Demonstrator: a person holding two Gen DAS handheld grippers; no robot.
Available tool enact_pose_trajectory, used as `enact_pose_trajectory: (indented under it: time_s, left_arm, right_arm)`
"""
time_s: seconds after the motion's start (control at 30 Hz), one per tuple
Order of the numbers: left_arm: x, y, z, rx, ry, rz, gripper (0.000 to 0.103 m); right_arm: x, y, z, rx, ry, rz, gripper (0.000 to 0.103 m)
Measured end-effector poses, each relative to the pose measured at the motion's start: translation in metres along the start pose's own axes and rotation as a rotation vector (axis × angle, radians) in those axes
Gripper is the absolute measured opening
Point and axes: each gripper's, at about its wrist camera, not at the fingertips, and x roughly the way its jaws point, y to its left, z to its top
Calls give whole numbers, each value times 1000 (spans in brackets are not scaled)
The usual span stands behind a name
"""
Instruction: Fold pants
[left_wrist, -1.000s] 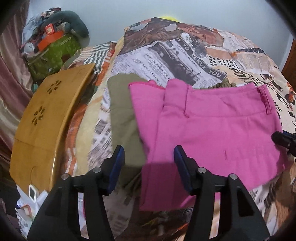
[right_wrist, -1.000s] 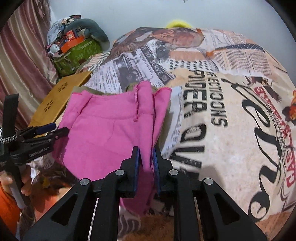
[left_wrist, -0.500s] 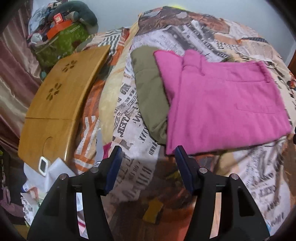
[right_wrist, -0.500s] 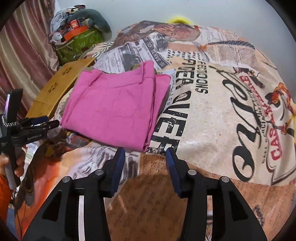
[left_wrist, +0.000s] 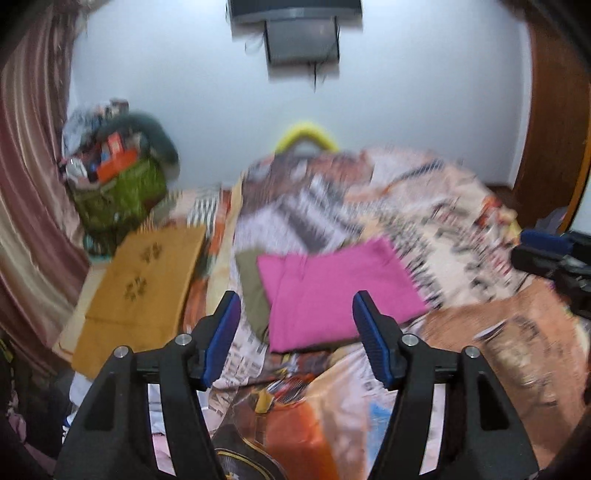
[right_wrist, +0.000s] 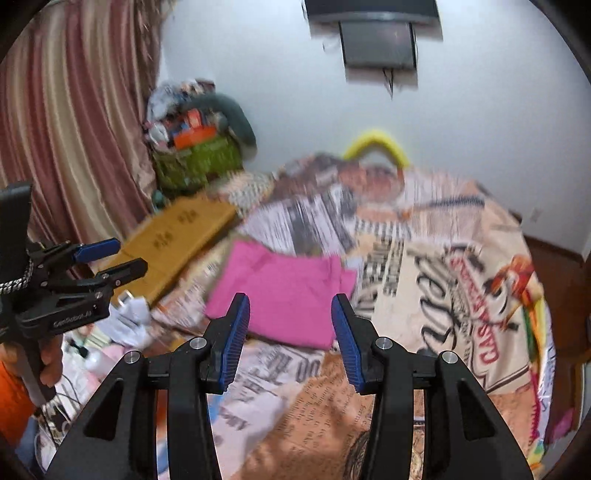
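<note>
On the bed (right_wrist: 461, 280), your folded pants (right_wrist: 284, 295) lie clear of both tongs (left_wrist: 291, 332) (right_wrist: 290, 332), the left having just widened, the right parted and empty.

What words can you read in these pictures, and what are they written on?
"GenRobot.AI": left gripper, on its black body; small, only just readable.
"CASA": bedspread, red letters near the right edge; the word runs on but the rest is unclear.
Other big letters and the newspaper print on the bedspread: too blurred to read.
Pink pants: no writing.
</note>
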Motion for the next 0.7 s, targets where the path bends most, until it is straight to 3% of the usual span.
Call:
enact_pose_trajectory:
  time_s: [0.2,0.37,0.5,0.7]
  left_arm:
    - [-96,-9,13,-10,-197,-38,65]
    - [-153,-11,6,-45,-302,-20,65]
    - [-198,-11,-6,-76,-383,-21,65]
    - [-247,-15,-22,-91,-464,-39,69]
  right_arm:
    - [-78,33,4,-43,-191,-5,42]
    - [-140,59,-2,-76,-360,5,42]
    - [-177,75,-11,-92,-460,18,42]
    - [-207,101,-27,-137,-540,31,42]
